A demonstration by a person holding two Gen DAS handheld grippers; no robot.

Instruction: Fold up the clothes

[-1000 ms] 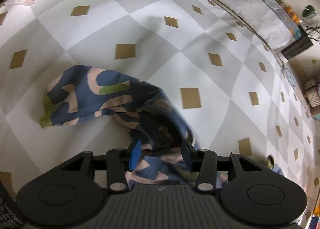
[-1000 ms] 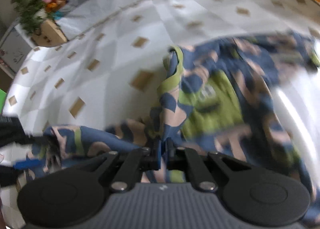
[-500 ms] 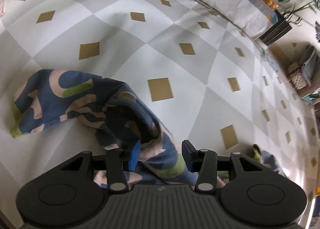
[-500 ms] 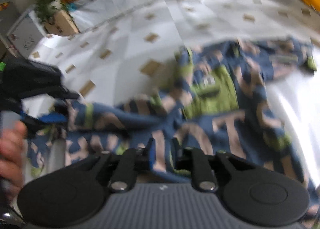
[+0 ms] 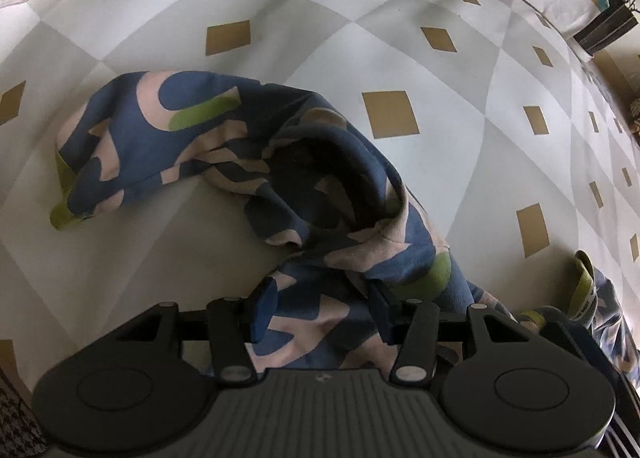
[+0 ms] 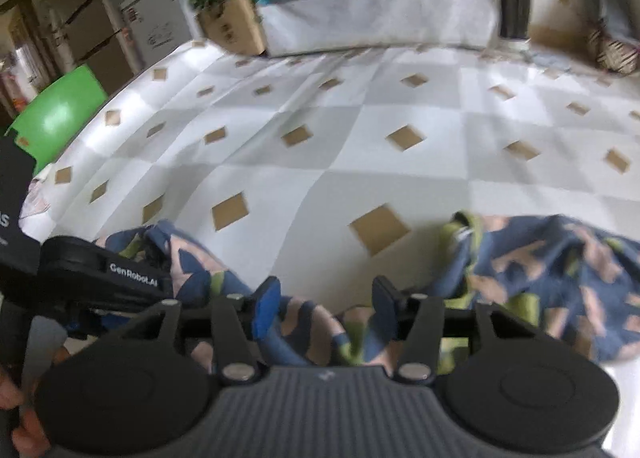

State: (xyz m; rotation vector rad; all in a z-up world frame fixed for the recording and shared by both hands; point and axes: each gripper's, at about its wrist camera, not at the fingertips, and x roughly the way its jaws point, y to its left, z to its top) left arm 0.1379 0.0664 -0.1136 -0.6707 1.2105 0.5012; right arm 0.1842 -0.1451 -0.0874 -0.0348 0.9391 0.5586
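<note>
the crumpled blue, pink and green patterned cotton garment (image 5: 280, 194) lies on the grey-and-white checked cloth surface (image 5: 400, 38), under the left gripper (image 5: 320, 308) and right gripper (image 6: 326, 308), both just opening with cloth loose between unclenched jaws, apparently releasing to regrip.

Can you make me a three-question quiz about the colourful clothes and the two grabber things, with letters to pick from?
1. Where does the patterned garment lie?
A. on the checked cloth
B. on a chair
C. in a basket

2. Which colour covers most of the garment?
A. red
B. blue
C. white

3. How do the jaws of the right gripper stand?
A. clamped shut
B. open
C. out of view

Answers:
1. A, it lies crumpled on the grey and white cloth with brown squares.
2. B, blue with pink and green shapes.
3. B, a clear gap shows between its fingertips; they have just been opening, with cloth below them.
</note>
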